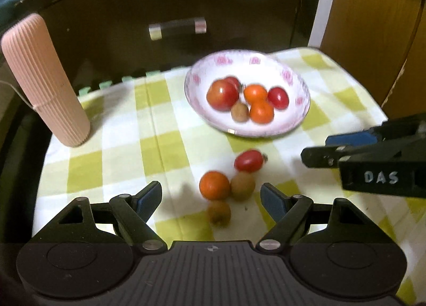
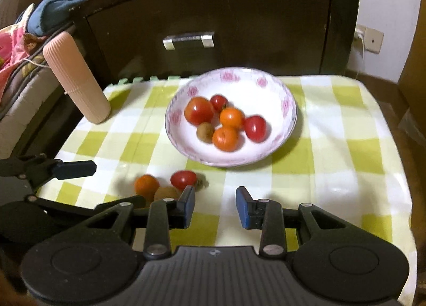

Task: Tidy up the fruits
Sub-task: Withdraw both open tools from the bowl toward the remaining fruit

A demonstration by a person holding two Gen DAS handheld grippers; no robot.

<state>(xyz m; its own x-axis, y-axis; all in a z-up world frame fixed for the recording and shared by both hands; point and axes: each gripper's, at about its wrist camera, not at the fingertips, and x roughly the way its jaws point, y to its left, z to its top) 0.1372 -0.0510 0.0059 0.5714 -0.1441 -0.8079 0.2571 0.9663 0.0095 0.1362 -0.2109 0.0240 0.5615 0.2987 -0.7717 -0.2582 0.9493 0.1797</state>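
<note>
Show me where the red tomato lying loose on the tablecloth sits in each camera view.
Left wrist view: the red tomato lies centre-right, below the bowl and above an orange and a kiwi.
Right wrist view: the tomato lies lower left, just above this gripper's left finger.
Shared landmark: the flowered bowl of fruit, behind the tomato in both.

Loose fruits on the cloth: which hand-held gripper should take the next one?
Left. The left hand-held gripper is open, with the orange and kiwis lying between its fingers. The right hand-held gripper, also open, points at bare cloth, fruits off to its left.
</note>
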